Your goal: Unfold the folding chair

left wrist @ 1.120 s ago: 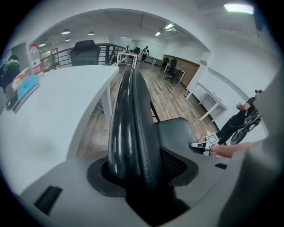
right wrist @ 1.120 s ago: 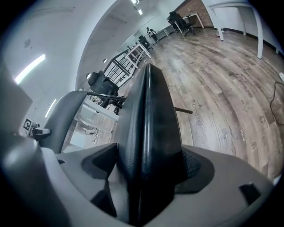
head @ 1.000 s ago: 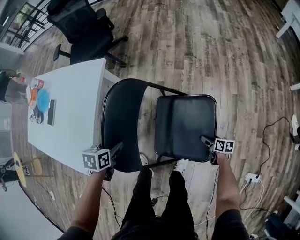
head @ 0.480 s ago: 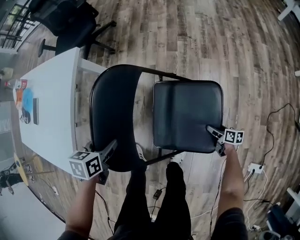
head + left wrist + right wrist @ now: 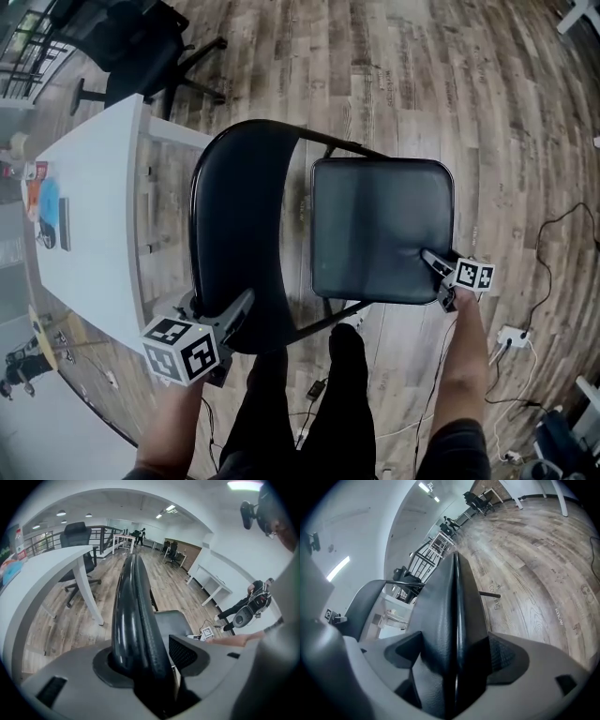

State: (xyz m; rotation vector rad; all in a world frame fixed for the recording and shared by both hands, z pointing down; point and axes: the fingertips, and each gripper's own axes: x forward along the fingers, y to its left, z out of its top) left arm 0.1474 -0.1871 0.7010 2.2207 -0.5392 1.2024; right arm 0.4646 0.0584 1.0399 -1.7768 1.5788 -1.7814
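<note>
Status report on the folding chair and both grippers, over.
Left gripper clamped on backrest. Right gripper on seat edge, jaws just eased wider, seat between them. Chair looks open. White table close beside backrest.

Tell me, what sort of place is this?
Probably an open-plan office: a long white table, a black wheeled office chair on the wood-plank floor, and further white desks across the room.
</note>
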